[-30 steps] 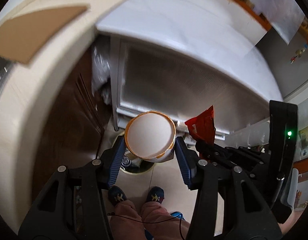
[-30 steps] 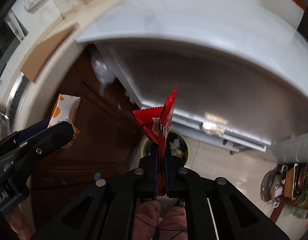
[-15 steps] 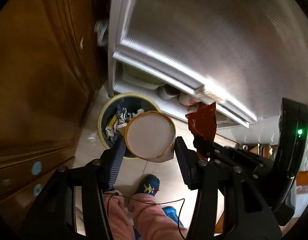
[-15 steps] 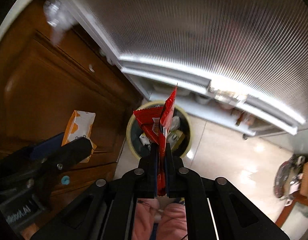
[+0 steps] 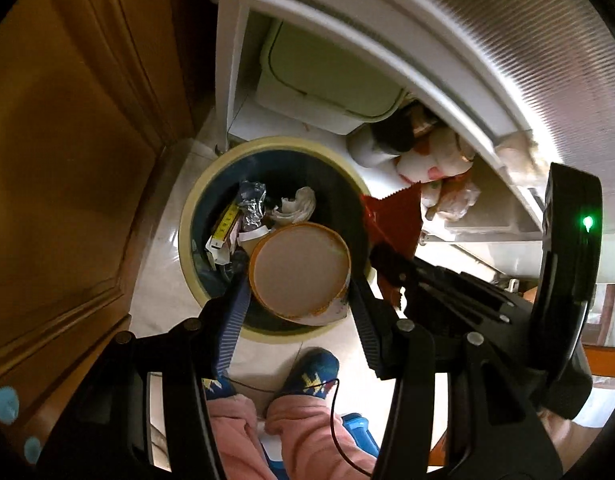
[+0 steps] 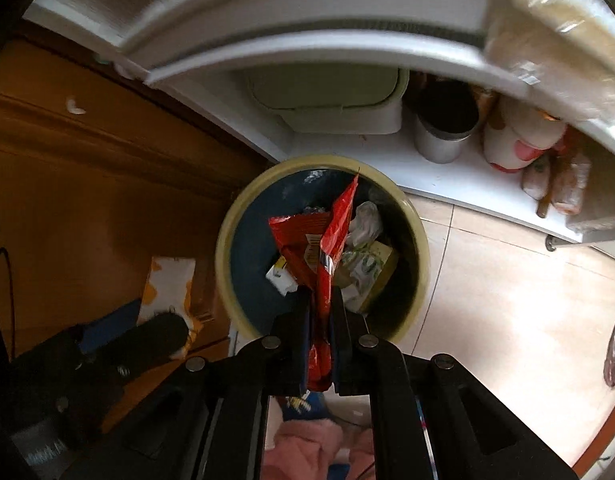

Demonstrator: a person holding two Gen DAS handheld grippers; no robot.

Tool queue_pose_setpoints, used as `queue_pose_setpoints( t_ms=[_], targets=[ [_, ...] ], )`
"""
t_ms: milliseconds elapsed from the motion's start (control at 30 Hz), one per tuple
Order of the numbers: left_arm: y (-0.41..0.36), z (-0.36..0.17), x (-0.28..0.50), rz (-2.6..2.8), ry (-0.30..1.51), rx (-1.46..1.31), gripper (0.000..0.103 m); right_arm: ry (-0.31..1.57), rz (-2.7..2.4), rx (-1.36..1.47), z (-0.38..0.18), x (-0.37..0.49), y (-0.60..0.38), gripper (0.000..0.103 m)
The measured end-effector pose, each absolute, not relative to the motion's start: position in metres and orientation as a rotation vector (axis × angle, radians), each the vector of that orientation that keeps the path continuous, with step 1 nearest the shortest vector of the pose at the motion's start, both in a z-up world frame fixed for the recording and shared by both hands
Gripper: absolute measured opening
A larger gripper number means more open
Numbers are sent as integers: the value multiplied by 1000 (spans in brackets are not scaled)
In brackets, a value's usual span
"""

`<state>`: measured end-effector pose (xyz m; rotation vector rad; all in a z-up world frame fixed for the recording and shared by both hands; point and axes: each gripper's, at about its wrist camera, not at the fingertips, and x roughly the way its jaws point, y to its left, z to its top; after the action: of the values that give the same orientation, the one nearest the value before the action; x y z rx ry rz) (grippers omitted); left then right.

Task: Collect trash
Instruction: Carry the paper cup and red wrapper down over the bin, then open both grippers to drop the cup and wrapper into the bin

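Observation:
My left gripper (image 5: 298,280) is shut on an orange-rimmed paper cup (image 5: 300,270), held over the near side of a round trash bin (image 5: 195,200) with a cream rim. My right gripper (image 6: 321,300) is shut on a red snack wrapper (image 6: 323,236), held above the same bin (image 6: 227,236). The bin holds crumpled paper, foil and cartons. The wrapper (image 5: 393,220) and right gripper also show at the right of the left wrist view. The cup (image 6: 169,284) shows at the left of the right wrist view.
A brown wooden cabinet (image 5: 67,160) stands left of the bin. A white shelf unit (image 6: 447,172) behind it carries a pale green lidded box (image 6: 327,100), a metal can (image 6: 443,128) and bags. My feet (image 5: 311,372) stand on the tiled floor.
Both grippers have tilted down and moved closer to the bin, which now fills the middle of both views. The cup and wrapper stay gripped.

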<state>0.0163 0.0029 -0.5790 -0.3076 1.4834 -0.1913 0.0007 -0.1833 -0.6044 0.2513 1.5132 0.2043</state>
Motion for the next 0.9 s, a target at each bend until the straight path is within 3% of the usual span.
queue_pose_setpoints(
  t_ms=[33, 100, 167, 200, 500, 567, 767, 900],
  targets=[
    [3, -583, 18, -190, 1489, -303, 48, 1513, 204, 257, -613, 2, -184, 14],
    [2, -595, 25, -179, 1505, -286, 59, 1513, 202, 270, -627, 8, -185, 25],
    [5, -599, 30, -158, 1507, -271, 80, 1514, 185, 270, -638, 14, -187, 40],
    [7, -602, 32, -152, 1508, -271, 83, 1512, 180, 273, -641, 16, -188, 42],
    [21, -602, 36, -90, 1511, -227, 83, 1530, 187, 224, -643, 19, -194, 53],
    [21, -600, 38, -78, 1507, -224, 83, 1536, 188, 222, -642, 18, -196, 66],
    [22, -588, 37, -72, 1496, -210, 83, 1526, 193, 204, -630, 16, -194, 69],
    [21, -579, 37, -80, 1483, -194, 83, 1519, 175, 177, -623, 17, -195, 81]
  ],
)
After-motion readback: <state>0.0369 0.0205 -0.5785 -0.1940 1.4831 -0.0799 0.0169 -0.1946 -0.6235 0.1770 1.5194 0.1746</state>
